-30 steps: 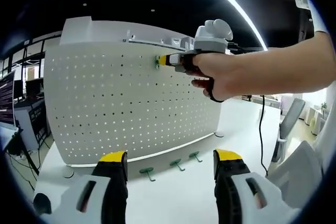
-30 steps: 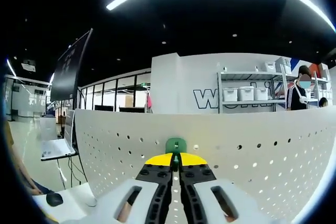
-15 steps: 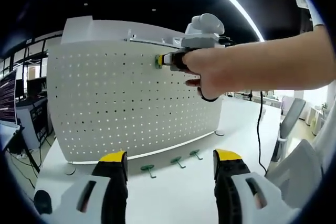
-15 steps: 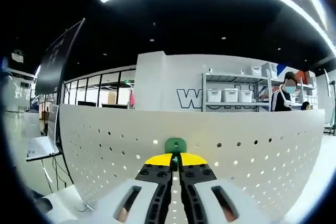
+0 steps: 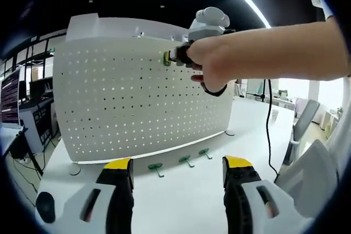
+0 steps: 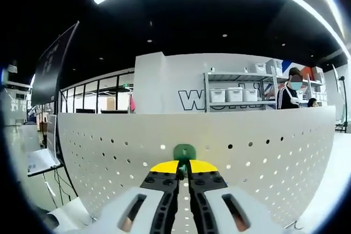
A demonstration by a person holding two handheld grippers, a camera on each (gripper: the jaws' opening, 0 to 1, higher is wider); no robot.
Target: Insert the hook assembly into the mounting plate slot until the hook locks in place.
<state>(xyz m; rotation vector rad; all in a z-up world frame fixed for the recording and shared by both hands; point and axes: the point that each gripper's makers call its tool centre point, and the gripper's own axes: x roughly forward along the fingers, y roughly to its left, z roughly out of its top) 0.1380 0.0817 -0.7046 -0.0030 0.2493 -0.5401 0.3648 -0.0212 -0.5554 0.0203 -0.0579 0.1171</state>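
R gripper [image 6: 184,171] is clenched on the small green plastic hook [image 6: 184,152], its yellow-tipped jaws pinching the shank just behind the hook's flat head. In the left gripper view the same hook [image 5: 166,58] shows as a green speck at the upper part of the white perforated metal mounting plate [image 5: 126,102], held there by the R gripper [image 5: 174,56] in a person's hand [image 5: 211,69]. Head looks to be at the plate face, touching or nearly; can't tell whether it's seated.

L gripper [image 5: 178,171] is released, jaws wide apart w/ nothing between, hovering low over the white tabletop [image 5: 181,195]. Three spare green hooks [image 5: 181,163] lie in a row on the table near the plate's foot.

Handling, as a guess: hook is light, stiff, small (easy to twist out of a pinch, prob. a bit slick). Best hold is where it is now, on the shank close to the head, so the push goes straight into the slot. Plate is thin sheet and stands free on feet, so it may flex or shift if pushed hard.
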